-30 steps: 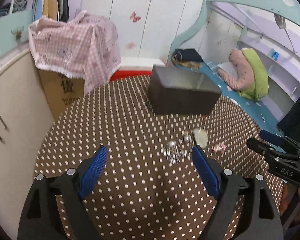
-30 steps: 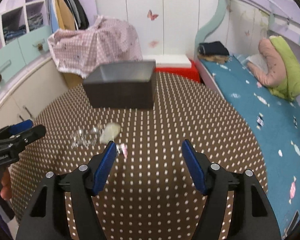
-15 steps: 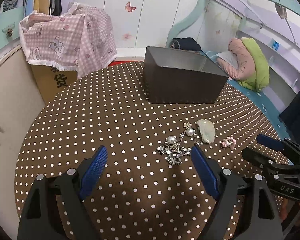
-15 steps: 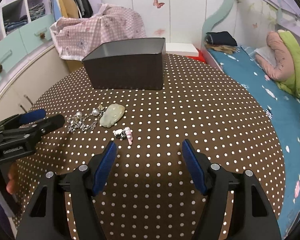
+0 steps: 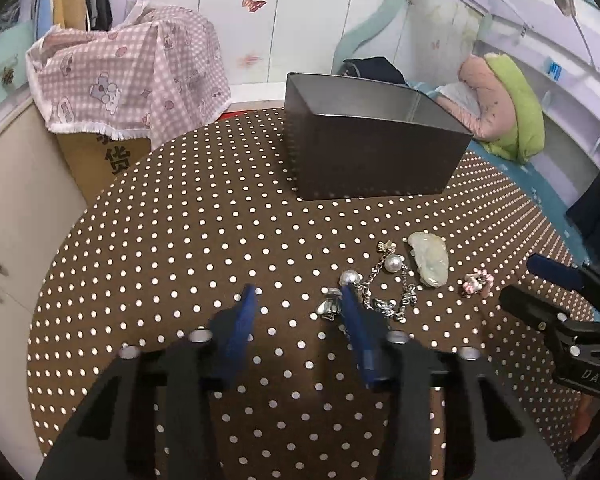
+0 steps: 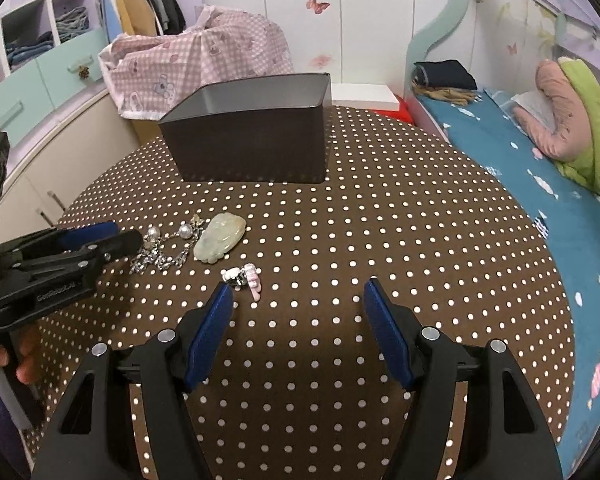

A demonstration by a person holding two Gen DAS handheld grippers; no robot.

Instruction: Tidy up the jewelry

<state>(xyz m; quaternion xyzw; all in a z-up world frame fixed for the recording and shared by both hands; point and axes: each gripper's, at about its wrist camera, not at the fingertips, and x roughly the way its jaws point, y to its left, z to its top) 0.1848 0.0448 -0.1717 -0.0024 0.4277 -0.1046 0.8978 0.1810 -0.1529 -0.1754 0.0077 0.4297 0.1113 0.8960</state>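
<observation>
A dark open box (image 5: 372, 148) stands at the far side of the round polka-dot table (image 5: 180, 240); it also shows in the right wrist view (image 6: 252, 144). In front of it lie a silver chain with pearls (image 5: 380, 284), a pale jade pendant (image 5: 430, 264) and a small pink trinket (image 5: 476, 283). My left gripper (image 5: 298, 298) is open and empty, its right finger just beside the chain. My right gripper (image 6: 298, 294) is open and empty, with the pink trinket (image 6: 246, 276) just ahead of its left finger. The chain (image 6: 164, 248) and pendant (image 6: 220, 238) lie to its left.
A cardboard box under a pink checked cloth (image 5: 132, 68) stands behind the table. A cream cupboard (image 5: 12, 184) is on the left. A bed with a blue sheet and a pink and green pillow (image 6: 572, 120) is on the right.
My left gripper's fingers have closed partway and moved toward the chain. The right gripper has dropped slightly nearer the table and the pink trinket, still open.
</observation>
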